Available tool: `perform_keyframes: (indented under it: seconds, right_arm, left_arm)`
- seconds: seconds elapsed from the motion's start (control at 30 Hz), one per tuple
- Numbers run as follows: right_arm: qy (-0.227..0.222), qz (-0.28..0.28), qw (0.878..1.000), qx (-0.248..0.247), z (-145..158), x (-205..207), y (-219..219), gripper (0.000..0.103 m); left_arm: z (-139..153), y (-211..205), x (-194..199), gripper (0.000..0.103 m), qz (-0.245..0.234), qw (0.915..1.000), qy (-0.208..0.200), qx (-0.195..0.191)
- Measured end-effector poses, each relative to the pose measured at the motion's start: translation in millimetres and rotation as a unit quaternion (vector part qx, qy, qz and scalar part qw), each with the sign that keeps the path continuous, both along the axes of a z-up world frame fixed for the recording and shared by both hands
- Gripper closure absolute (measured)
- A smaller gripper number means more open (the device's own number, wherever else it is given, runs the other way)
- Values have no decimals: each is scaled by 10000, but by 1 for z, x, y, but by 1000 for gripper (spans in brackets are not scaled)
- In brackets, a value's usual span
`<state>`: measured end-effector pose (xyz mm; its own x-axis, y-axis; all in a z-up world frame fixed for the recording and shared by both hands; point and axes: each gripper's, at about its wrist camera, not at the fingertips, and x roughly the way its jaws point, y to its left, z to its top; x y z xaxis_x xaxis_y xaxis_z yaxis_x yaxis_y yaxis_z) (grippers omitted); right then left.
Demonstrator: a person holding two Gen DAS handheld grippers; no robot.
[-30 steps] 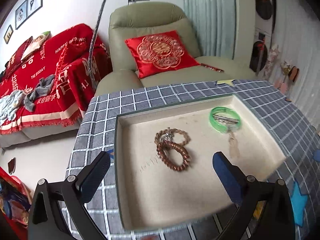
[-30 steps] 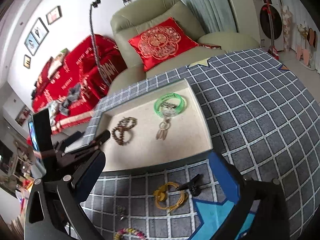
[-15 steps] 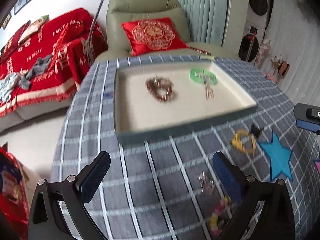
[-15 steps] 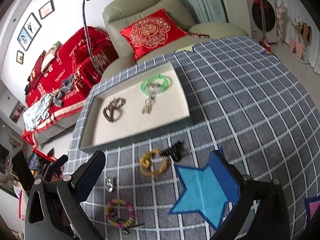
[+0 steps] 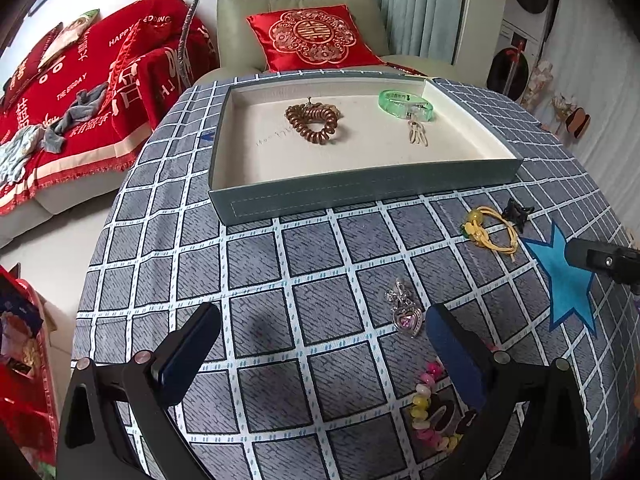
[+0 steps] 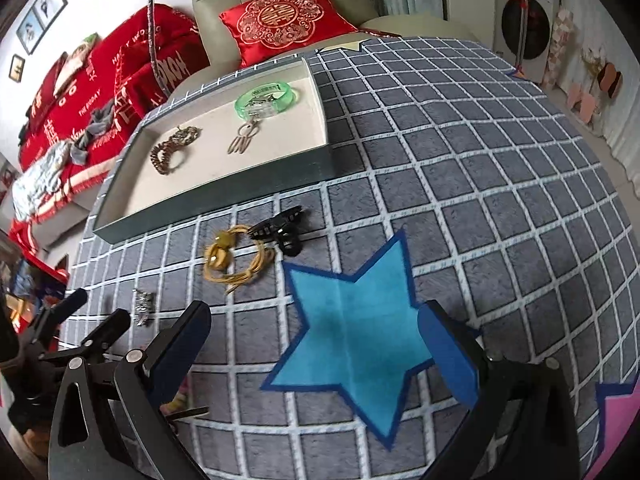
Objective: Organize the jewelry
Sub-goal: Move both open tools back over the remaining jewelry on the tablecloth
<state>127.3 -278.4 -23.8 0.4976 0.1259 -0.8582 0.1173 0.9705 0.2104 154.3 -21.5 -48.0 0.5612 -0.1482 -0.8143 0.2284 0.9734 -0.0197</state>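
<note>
Both tools have pulled back from the tray since a second ago; left tool (image 5: 320, 348), then over the tray's inside, now hangs above bare grid cloth short of it, fingers wide apart, nothing between them. Right tool (image 6: 316, 344) also spread wide and empty, over the blue star patch (image 6: 356, 336). Tray (image 5: 360, 190) sits at far side of the tabletop (image 5: 256, 264), holding a brown coil bracelet (image 5: 314, 122), a green bangle (image 5: 406, 104) and a small pale pendant (image 5: 418, 134) just beside the bangle. Loose on the cloth outside the tray: yellow cord bracelet (image 5: 490, 232) touching a black hair claw (image 5: 516, 212), both near the tray's front right corner; silver heart pendant (image 5: 406, 316) just ahead of the left tool's right finger (image 5: 452, 356); pastel bead bracelet (image 5: 430, 412) partly hidden under that finger. Right view shows the cord bracelet (image 6: 234, 258) and claw (image 6: 282, 230) ahead-left of the right tool, silver pendant (image 6: 143, 306) further left near the left tool's black frame. Red cushion (image 5: 312, 38) on an armchair behind.
</note>
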Motion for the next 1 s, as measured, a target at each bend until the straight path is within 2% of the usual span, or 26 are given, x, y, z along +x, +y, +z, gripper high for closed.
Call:
perform_keyframes:
  seconds: [0.17,0.27,0.4,0.47,0.6,0.67,1.0]
  right_arm:
    - [-53,67,10000,-36,-4,11,-4,2]
    - [-117,103,9999,4,-4,18,-3,10]
    - [-135,150,9998,-4,-6,28,1,14]
    - [-129,204,9997,-1,-8,32,4,23]
    - [-77,315,9994,-82,-14,39,8,31]
    - [-26,352,9993,-123,-19,43,9,39]
    - [-130,614,9971,-441,-20,52,23,53]
  left_arm:
    - [-4,-6,3,0,25,9999,84,83]
    - [-5,-10,4,0,5,9999,106,107]
    - [-4,-14,6,0,-5,9998,112,141]
    - [-5,-15,7,0,9,9998,126,137]
    - [-6,-18,10,0,23,9998,152,156]
    - [-8,-19,11,0,8,9997,190,167]
    - [-12,-28,10,1,-107,9995,250,185]
